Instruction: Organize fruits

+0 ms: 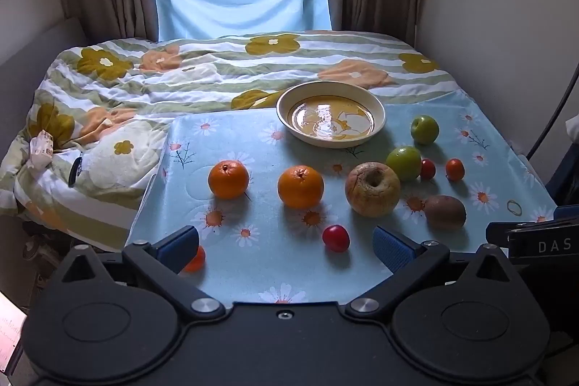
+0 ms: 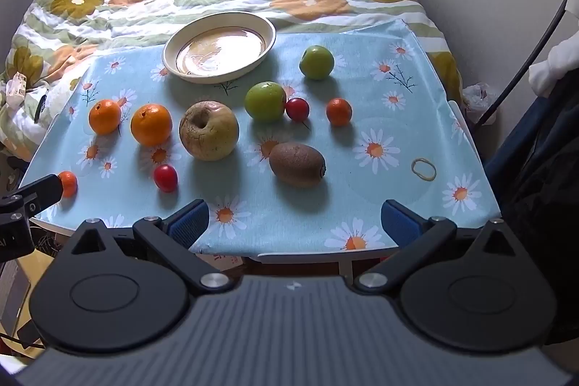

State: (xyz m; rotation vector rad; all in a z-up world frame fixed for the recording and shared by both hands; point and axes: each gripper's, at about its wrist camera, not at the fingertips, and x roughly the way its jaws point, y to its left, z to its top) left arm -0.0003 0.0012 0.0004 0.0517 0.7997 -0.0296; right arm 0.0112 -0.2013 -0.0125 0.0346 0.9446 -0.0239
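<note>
Fruit lies scattered on a blue daisy-print tablecloth [image 2: 380, 89]. Two oranges [image 1: 228, 178] [image 1: 300, 186] sit left of a wrinkled yellow apple [image 1: 372, 189]. Two green apples [image 2: 265, 101] [image 2: 317, 62], a kiwi [image 2: 297, 164] and small red and orange tomatoes [image 2: 165, 177] [image 2: 338, 111] lie around them. An empty cream bowl [image 1: 331, 113] stands at the back. My left gripper [image 1: 286, 243] hovers open over the near edge, nothing between its blue pads. My right gripper [image 2: 295, 223] is open too, just short of the kiwi. A small orange fruit [image 1: 195, 259] peeks from behind the left finger.
A bed with a flowered duvet [image 1: 144, 85] lies behind and left of the table. A rubber band [image 2: 423, 168] rests at the cloth's right. Dark clothing and a cable [image 2: 524, 60] hang at the right wall. The other gripper's black body [image 2: 21, 205] shows at the left edge.
</note>
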